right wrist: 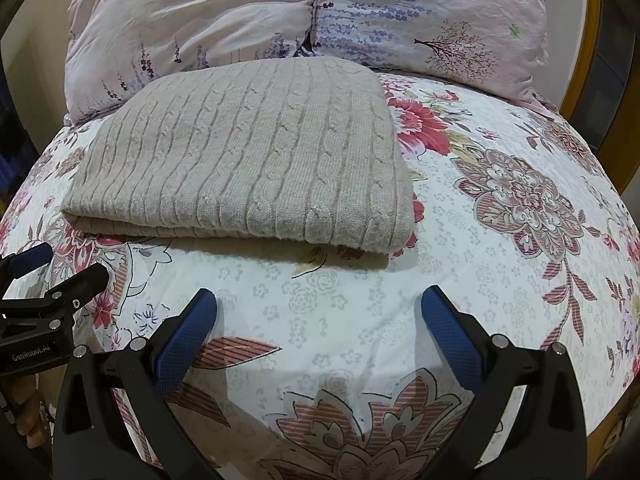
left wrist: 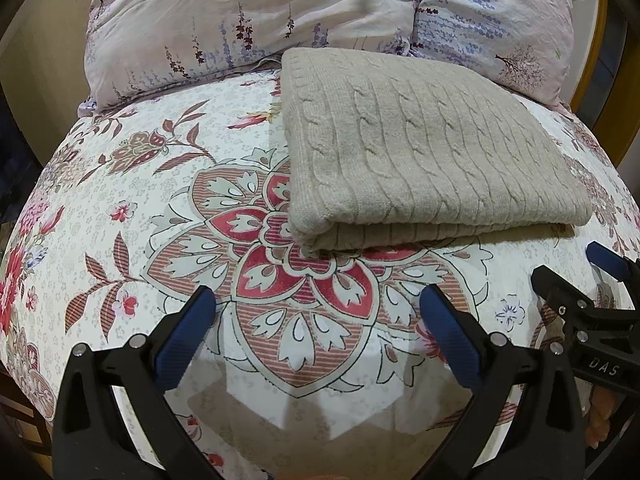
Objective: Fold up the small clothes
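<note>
Both tongs, left [left wrist: 318, 308] and right [right wrist: 318, 310], spread and empty; sweater [left wrist: 424, 160] at frame centre, folded, released on bed [left wrist: 160, 216].

light: even, indoor | shadows: soft | focus: sharp | edges: strong fisheye bulge, dark corners

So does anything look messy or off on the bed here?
Nothing stands out. The beige sweater lies folded flat on the floral sheet, edges fairly even, in front of the pillows. Both grippers, left and right, are open and apart from it.
</note>
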